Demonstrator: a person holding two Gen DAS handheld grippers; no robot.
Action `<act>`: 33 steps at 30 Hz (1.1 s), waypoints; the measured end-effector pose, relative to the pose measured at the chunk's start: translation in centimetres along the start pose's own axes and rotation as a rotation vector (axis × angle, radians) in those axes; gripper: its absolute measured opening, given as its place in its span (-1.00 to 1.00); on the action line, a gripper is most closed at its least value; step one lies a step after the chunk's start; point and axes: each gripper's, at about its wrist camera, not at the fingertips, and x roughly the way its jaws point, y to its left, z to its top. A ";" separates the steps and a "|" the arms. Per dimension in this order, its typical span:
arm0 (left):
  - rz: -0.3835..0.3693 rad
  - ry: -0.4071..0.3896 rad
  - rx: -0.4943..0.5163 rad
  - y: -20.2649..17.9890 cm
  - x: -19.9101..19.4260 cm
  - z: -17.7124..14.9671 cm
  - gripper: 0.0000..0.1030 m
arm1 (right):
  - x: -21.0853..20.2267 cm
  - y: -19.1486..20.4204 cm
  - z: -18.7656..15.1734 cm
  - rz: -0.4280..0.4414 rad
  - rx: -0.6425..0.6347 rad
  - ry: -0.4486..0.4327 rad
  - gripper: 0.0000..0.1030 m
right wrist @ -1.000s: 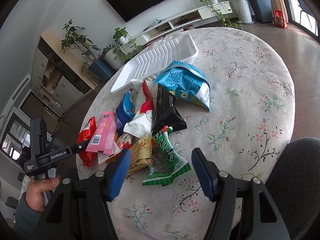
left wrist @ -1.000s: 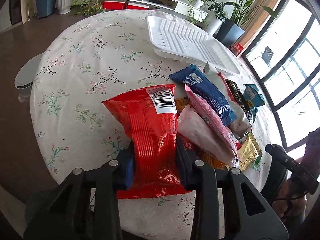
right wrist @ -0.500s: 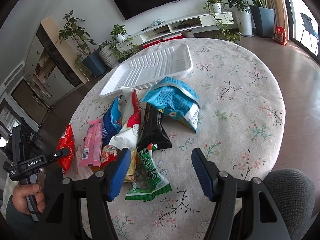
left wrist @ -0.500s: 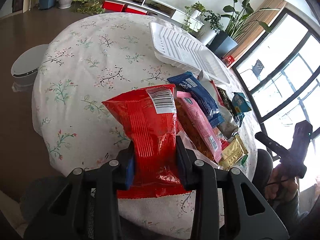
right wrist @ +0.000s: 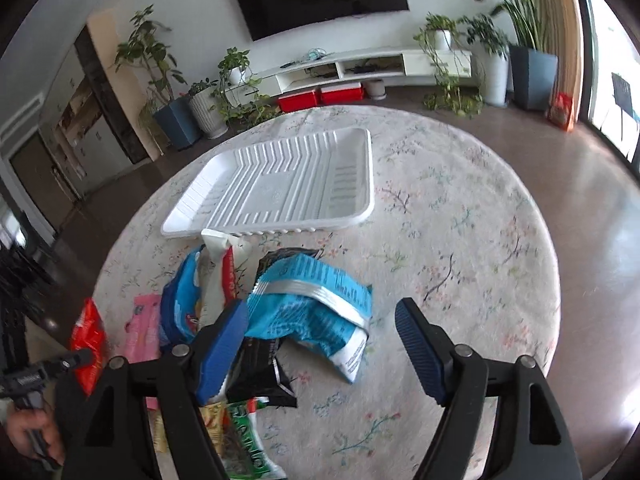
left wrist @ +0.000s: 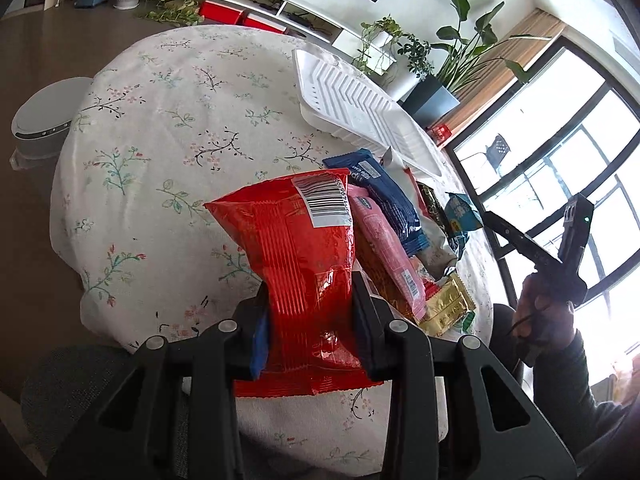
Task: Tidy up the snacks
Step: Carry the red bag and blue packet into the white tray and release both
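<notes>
My left gripper point(left wrist: 310, 312) is shut on a red snack bag point(left wrist: 298, 248) and holds it above the near edge of the round table. The bag also shows in the right wrist view point(right wrist: 88, 336). My right gripper point(right wrist: 320, 340) is open and empty, hovering over a light blue bag point(right wrist: 312, 304) in the snack pile. The pile holds a pink pack point(left wrist: 384, 248), a dark blue pack point(left wrist: 384, 200), a gold pack point(left wrist: 444, 308), a black pack point(right wrist: 256, 372) and a green pack point(right wrist: 240, 444). A white ribbed tray point(right wrist: 280, 184) lies empty behind the pile.
The table wears a floral cloth point(right wrist: 460, 240). A grey chair back point(left wrist: 80, 392) is below the left gripper. A white round bin point(left wrist: 44, 124) stands on the floor at the left. Plants and a TV shelf point(right wrist: 360, 64) line the far wall.
My left gripper has lifted and pulled back with the red bag. My right gripper has moved forward and left over the pile, toward the light blue bag.
</notes>
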 end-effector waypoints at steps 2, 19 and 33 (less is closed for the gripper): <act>-0.004 0.001 -0.001 0.2 0.0 -0.1 -0.38 | -0.7 1.0 -0.2 0.011 -0.145 -0.021 0.52; -0.022 0.033 0.011 0.1 1.1 -0.4 -0.38 | 4.2 0.4 -0.3 0.194 -0.671 0.104 0.52; -0.022 0.052 0.023 -0.2 1.9 -0.2 -0.38 | 6.5 -1.0 0.0 0.353 -0.545 0.181 -0.05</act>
